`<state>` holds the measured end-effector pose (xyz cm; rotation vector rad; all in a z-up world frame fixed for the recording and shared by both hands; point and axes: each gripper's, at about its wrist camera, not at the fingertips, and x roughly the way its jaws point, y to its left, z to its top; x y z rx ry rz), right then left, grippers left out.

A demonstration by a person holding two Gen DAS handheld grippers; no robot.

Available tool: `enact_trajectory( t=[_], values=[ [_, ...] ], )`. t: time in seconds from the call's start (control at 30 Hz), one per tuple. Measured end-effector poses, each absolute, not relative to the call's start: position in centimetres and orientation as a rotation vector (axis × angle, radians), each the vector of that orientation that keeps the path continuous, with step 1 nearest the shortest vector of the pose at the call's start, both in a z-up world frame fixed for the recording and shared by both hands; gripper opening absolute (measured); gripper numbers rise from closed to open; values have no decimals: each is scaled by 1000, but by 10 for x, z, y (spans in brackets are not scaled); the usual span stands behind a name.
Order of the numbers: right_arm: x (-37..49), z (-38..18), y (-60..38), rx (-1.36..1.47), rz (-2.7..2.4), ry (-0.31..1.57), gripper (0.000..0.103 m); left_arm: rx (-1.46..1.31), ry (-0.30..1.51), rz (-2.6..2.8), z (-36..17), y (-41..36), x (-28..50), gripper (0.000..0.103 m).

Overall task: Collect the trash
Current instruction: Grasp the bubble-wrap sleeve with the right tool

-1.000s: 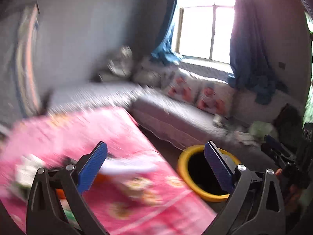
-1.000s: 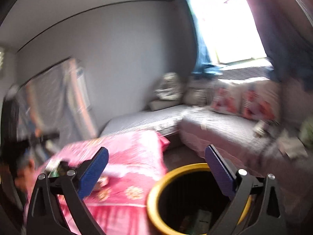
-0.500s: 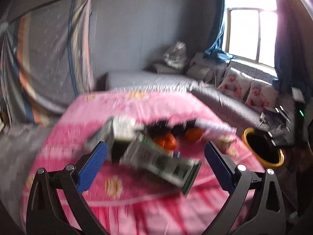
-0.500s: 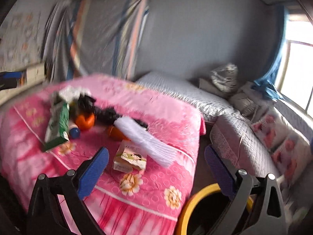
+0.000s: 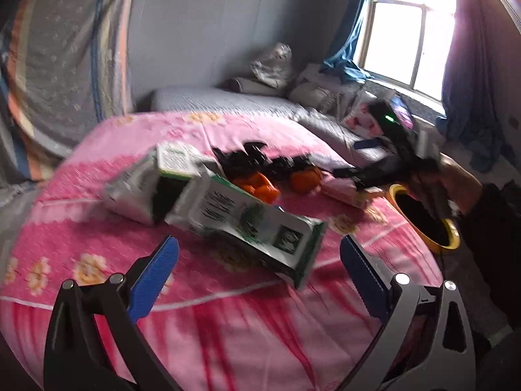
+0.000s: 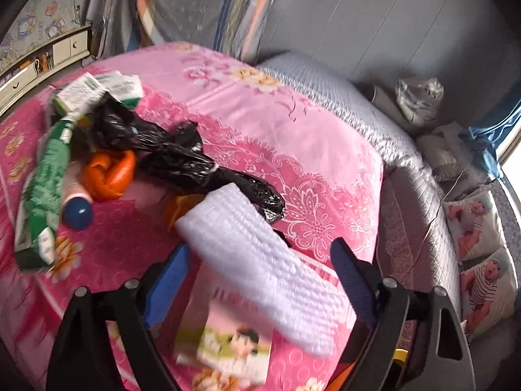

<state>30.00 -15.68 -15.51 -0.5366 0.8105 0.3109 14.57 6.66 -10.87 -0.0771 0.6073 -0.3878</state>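
Closing around the white foam strip (image 6: 260, 270), the right gripper (image 6: 257, 280) has the strip between its blue pads, though they do not yet press it. This looks like the pick-up step; next, the pads need to seat across the strip's width before lifting toward the yellow bin (image 5: 423, 218). The strip lies on the pink bed (image 6: 293, 130), over a pink carton (image 6: 228, 335), its long axis running from upper left to lower right. The left gripper (image 5: 257, 277) hovers open before the green-and-white carton (image 5: 247, 224).
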Motion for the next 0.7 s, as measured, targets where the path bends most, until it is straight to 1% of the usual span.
enact_trajectory(
  t=[0.1, 0.17, 0.23, 0.27, 0.3, 0.33, 0.4, 0.5, 0.7],
  values=[
    [320, -164, -155, -504, 324, 872, 73, -107, 647, -410, -117, 69, 151, 95],
    [330, -170, -154, -490, 329, 902, 63, -119, 678, -408, -123, 70, 154, 95],
    [332, -171, -154, -465, 342, 907, 43, -130, 701, -405, -126, 72, 156, 95],
    [331, -170, -155, -454, 339, 899, 38, -143, 715, -402, -127, 73, 158, 95],
    [330, -169, -154, -454, 330, 886, 25, -151, 720, -402, -128, 73, 159, 95],
    [327, -168, -155, -451, 322, 871, 22, -163, 728, -404, -128, 72, 160, 95],
    [323, -163, -159, -419, 329, 851, 18, -167, 743, -398, -129, 70, 164, 95],
    [308, -151, -165, -388, 329, 794, 15, -171, 766, -400, -129, 63, 170, 95],
    [255, -110, -184, -273, 380, 627, 15, -175, 816, -343, -132, 47, 190, 95]
  ],
)
